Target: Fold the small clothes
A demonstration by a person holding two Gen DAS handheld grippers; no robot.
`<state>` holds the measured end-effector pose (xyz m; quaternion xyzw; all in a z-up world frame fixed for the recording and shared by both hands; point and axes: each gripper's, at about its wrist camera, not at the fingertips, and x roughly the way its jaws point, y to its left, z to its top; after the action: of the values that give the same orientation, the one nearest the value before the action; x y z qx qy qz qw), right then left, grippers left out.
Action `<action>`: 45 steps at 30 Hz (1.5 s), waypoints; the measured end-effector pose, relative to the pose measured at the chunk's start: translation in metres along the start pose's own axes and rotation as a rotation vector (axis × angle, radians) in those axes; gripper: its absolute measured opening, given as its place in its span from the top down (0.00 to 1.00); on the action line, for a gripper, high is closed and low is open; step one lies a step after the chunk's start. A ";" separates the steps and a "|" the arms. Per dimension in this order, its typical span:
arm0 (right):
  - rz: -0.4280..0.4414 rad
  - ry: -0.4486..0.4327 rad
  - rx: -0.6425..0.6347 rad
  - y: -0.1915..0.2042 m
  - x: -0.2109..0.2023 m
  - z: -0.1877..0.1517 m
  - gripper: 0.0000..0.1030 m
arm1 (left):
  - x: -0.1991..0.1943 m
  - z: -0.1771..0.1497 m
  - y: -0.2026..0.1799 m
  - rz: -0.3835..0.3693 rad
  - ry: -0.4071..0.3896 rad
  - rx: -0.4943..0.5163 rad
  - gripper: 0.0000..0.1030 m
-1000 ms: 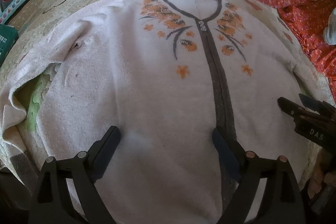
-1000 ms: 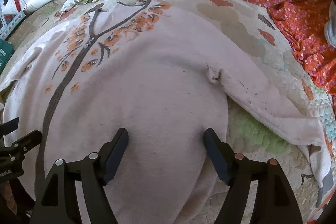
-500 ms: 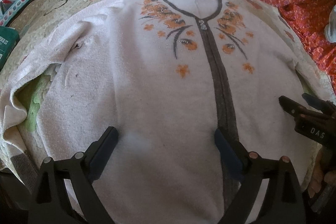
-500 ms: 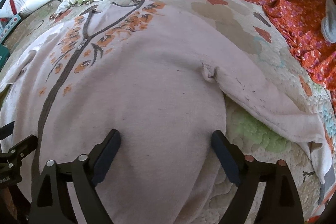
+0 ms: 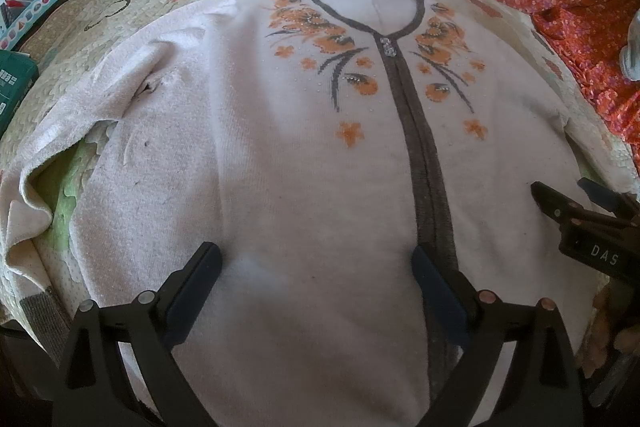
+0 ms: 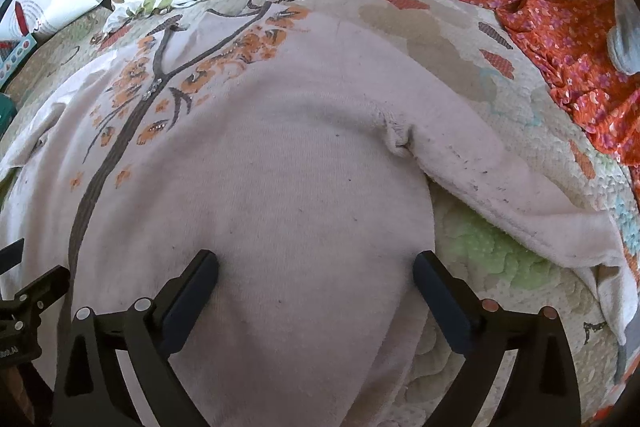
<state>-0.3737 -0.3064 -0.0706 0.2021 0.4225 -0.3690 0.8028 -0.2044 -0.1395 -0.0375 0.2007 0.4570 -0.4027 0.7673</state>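
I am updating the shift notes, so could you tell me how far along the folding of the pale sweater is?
Done: the sweater lies spread face up on the quilt, zip closed. In hand: nothing; the left gripper and right gripper are opening above its lower body. Left: every fold; both sleeves lie out sideways.

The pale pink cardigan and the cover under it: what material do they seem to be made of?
The cardigan looks like a soft, matte knit, perhaps wool or acrylic: its surface is fuzzy and pilled, and its flowers look knitted in. The bed cover looks like quilted cotton, with puffy stitched outlines around printed shapes. The exact fibres cannot be told.
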 end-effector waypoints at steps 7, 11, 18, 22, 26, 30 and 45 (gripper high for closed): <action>0.002 -0.010 0.012 0.000 0.001 -0.001 0.01 | 0.000 0.000 0.000 0.000 -0.001 0.000 0.06; -0.002 -0.016 0.006 0.001 0.001 -0.002 0.01 | 0.000 0.000 0.001 0.001 -0.002 0.000 0.06; -0.002 -0.023 0.007 0.001 0.001 -0.002 0.01 | 0.000 0.000 0.000 0.002 -0.002 0.001 0.05; -0.006 -0.042 0.011 0.002 0.000 -0.004 0.00 | 0.001 0.001 0.001 0.003 -0.005 0.002 0.03; -0.005 -0.040 0.012 0.002 0.000 -0.005 0.00 | 0.002 0.002 0.003 0.008 -0.010 0.005 0.01; -0.008 -0.040 0.009 0.003 0.000 -0.005 0.00 | 0.003 0.004 0.004 0.016 -0.018 0.012 0.00; 0.043 0.032 0.035 -0.006 0.007 0.004 0.00 | 0.009 0.002 0.001 0.027 -0.025 0.023 0.00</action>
<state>-0.3735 -0.3153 -0.0746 0.2312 0.4245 -0.3556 0.7999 -0.2009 -0.1440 -0.0441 0.2105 0.4398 -0.3999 0.7761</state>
